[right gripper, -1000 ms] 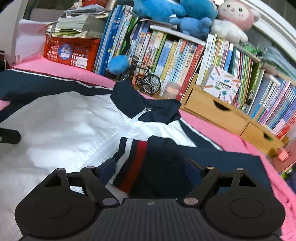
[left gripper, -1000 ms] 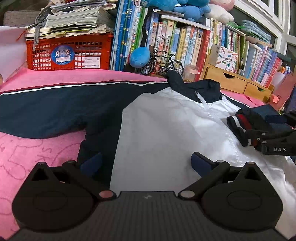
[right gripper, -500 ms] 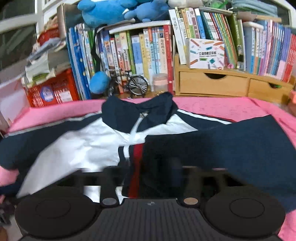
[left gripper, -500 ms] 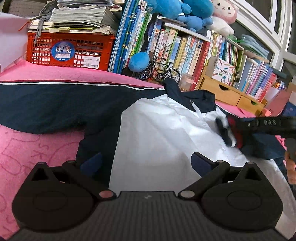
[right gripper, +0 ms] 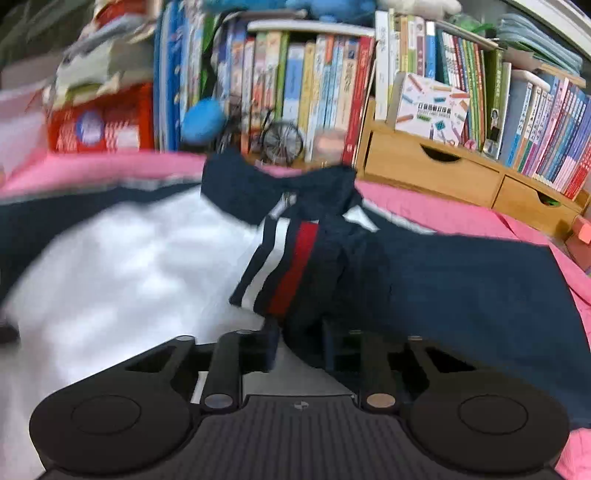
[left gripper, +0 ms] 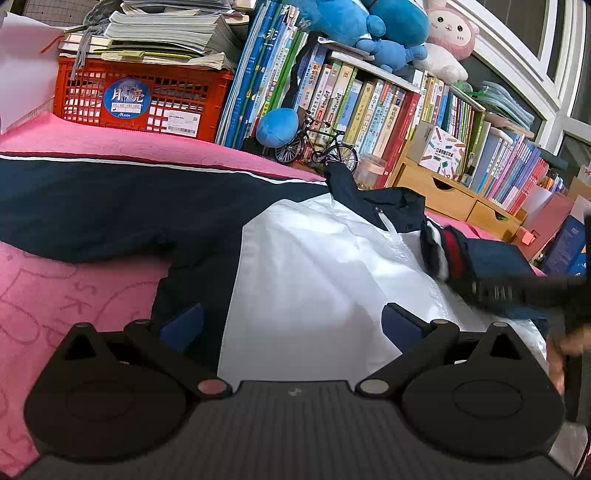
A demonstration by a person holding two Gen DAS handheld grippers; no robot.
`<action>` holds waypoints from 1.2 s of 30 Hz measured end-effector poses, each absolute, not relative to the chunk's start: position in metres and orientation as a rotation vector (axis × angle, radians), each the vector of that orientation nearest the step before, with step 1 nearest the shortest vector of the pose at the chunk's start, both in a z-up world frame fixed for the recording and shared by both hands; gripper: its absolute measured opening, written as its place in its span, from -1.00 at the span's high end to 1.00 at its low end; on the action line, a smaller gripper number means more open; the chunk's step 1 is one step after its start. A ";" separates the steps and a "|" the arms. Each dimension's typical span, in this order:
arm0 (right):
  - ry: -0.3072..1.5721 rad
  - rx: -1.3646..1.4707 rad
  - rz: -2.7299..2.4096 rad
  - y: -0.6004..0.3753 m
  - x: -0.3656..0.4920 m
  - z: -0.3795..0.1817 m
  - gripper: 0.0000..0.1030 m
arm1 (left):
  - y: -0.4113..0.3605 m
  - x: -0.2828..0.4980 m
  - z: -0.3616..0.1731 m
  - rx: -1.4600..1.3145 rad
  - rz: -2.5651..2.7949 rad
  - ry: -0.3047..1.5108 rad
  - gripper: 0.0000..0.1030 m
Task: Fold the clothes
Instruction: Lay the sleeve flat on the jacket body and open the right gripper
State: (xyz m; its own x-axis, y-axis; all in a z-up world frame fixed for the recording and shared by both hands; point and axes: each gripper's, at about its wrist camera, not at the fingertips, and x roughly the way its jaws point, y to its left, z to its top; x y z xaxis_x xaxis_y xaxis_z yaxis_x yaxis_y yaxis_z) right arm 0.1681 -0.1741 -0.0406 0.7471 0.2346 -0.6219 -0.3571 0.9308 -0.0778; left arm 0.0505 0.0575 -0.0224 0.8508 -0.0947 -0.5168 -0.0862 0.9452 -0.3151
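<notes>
White and dark blue jacket [left gripper: 314, 266] with thin white and red lines, sleeve cuff [right gripper: 280, 269] striped dark blue, white and red, pink blanket [left gripper: 66, 295] with squiggly lines, red basket [left gripper: 140, 96], blue soft toy [left gripper: 351, 22], pink and white soft toy [left gripper: 447, 37], black toy bike [left gripper: 317, 147]

Garment: a jacket [left gripper: 314, 266], navy and white, with a zip down the front.
Pose: lies flat, front up, on the pink cover.
Sleeves: one spread out straight; the other [right gripper: 461, 280], with striped cuff [right gripper: 280, 266], folded over the white chest.
</notes>
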 end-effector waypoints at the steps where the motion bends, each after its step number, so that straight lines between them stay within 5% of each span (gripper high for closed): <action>1: 0.636 -0.177 0.356 -0.168 0.171 -0.031 0.63 | 0.057 0.051 -0.023 -0.338 -0.005 0.556 -1.00; 7: 0.593 -0.159 0.551 -0.111 0.177 0.000 0.66 | 0.059 0.050 -0.023 -0.351 -0.011 0.550 -1.00; 22: 0.715 -0.166 0.727 -0.051 0.197 -0.035 0.60 | 0.063 0.048 -0.023 -0.377 -0.020 0.539 -1.00; 25: 0.681 -0.092 0.720 -0.077 0.187 -0.025 0.27 | 0.066 0.049 -0.020 -0.377 -0.015 0.559 -1.00; 27: 0.626 -0.062 0.676 -0.098 0.176 -0.017 -0.33 | 0.068 0.052 -0.014 -0.366 0.002 0.605 -1.00; 29: 0.585 -0.045 0.595 -0.122 0.168 -0.016 -0.54 | 0.071 0.059 0.006 -0.368 0.014 0.592 -1.00; 36: 0.577 -0.008 0.381 -0.170 0.162 -0.028 -0.63 | 0.075 0.118 0.048 -0.308 0.176 0.496 -1.00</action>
State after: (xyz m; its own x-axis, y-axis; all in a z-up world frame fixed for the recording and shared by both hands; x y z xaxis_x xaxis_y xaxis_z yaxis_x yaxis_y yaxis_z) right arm 0.1622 -0.1704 -0.0279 0.7703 0.3494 -0.5335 -0.3537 0.9302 0.0984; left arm 0.1184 0.0749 0.0480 0.8660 0.0908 -0.4917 -0.2390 0.9390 -0.2474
